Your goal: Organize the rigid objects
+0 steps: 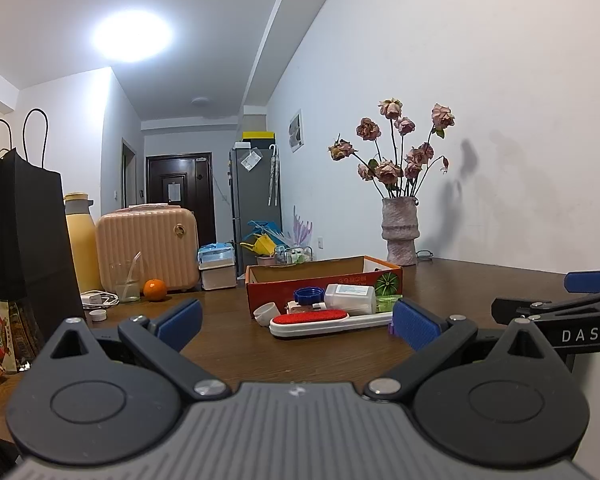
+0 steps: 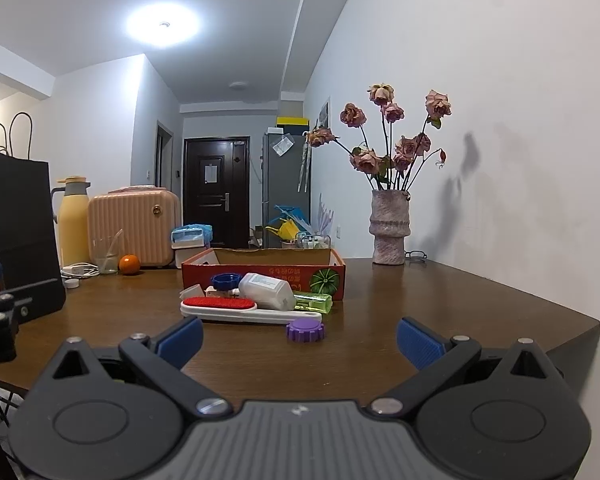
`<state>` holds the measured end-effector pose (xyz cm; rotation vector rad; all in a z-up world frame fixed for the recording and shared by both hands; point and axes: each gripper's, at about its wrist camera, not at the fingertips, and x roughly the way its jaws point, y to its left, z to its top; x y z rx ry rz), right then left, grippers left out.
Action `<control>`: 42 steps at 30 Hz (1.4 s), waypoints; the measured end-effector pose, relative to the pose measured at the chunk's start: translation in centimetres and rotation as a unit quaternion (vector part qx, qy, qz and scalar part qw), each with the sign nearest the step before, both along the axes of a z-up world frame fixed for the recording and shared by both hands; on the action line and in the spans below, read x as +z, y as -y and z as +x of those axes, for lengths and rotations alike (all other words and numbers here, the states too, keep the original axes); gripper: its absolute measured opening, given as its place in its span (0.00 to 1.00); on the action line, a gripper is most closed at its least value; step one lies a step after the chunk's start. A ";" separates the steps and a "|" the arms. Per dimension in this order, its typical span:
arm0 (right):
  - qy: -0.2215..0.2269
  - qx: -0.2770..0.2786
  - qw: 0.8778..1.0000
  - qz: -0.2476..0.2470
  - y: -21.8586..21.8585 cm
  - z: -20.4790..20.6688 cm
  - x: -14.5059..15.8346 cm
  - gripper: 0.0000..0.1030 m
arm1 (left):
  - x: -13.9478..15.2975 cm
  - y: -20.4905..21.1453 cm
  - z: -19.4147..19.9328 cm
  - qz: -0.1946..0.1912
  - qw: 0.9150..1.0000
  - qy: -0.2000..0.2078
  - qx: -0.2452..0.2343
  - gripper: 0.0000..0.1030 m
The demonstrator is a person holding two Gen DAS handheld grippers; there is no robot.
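Bare table point(image 2: 460, 304) is seen between both spread, empty grippers, left gripper point(image 1: 296, 320) and right gripper point(image 2: 300, 338), and the cardboard box point(image 2: 264, 276), before which one lint brush point(image 2: 236, 309), one white bottle point(image 2: 266, 290), one blue cap point(image 2: 226, 280) and one purple cap point(image 2: 305, 330) are clustered.

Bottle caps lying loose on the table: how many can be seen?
3. A purple cap lies nearest, before the lint brush. A blue cap sits behind the brush, against the cardboard box. A small white cap lies far left near the orange. Others may be hidden.
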<state>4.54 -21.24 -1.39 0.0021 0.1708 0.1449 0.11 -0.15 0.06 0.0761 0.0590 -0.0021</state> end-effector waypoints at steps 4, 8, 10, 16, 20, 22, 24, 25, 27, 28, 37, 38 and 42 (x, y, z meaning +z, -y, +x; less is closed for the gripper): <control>-0.001 0.000 1.000 0.001 0.0 0.0 -0.1 1.00 | -0.1 0.0 0.2 -0.001 1.000 -0.003 -0.002 1.00; 0.004 -0.006 1.000 -0.012 -0.2 0.5 -0.2 1.00 | 0.2 -0.1 1.0 -0.005 1.000 0.012 0.007 1.00; 0.006 -0.008 1.000 -0.016 -0.2 1.0 -0.2 1.00 | 0.2 -0.1 1.6 -0.004 1.000 0.018 0.017 1.00; -0.011 0.002 1.000 -0.007 -0.1 3.6 -0.7 1.00 | -0.5 -0.3 4.1 -0.004 1.000 0.004 0.027 1.00; -0.012 0.009 1.000 -0.008 -0.4 5.2 -0.9 1.00 | -0.4 -1.1 5.9 -0.016 0.999 -0.003 0.040 1.00; -0.016 0.009 1.000 -0.008 -0.5 6.1 -0.9 1.00 | -0.3 -1.4 6.9 -0.022 0.999 -0.011 0.045 1.00; -0.021 0.009 1.000 -0.006 -0.4 7.2 -1.0 1.00 | -0.2 -1.7 8.0 -0.023 0.999 -0.020 0.044 1.00; -0.023 0.007 1.000 -0.005 -0.3 7.7 -1.0 1.00 | -0.2 -1.8 8.6 -0.023 0.999 -0.022 0.042 1.00; -0.027 0.000 1.000 -0.003 -0.2 8.8 -1.0 1.00 | -0.1 -1.7 9.6 -0.024 0.999 -0.023 0.044 1.00; -0.031 -0.001 1.000 0.002 -0.1 9.3 -1.0 1.00 | -0.1 -1.7 10.1 -0.024 0.998 -0.025 0.043 1.00; -0.067 0.014 0.998 0.008 0.1 14.7 -1.5 1.00 | -0.3 -0.9 15.1 -0.034 0.999 -0.027 0.031 1.00; -0.073 0.018 0.997 0.002 0.0 15.3 -1.6 0.99 | -0.4 -0.9 15.6 -0.037 0.999 -0.028 0.026 1.00; -0.098 0.038 0.994 0.016 0.2 17.9 -2.4 0.79 | -0.7 -0.5 17.8 -0.020 0.999 -0.031 0.025 1.00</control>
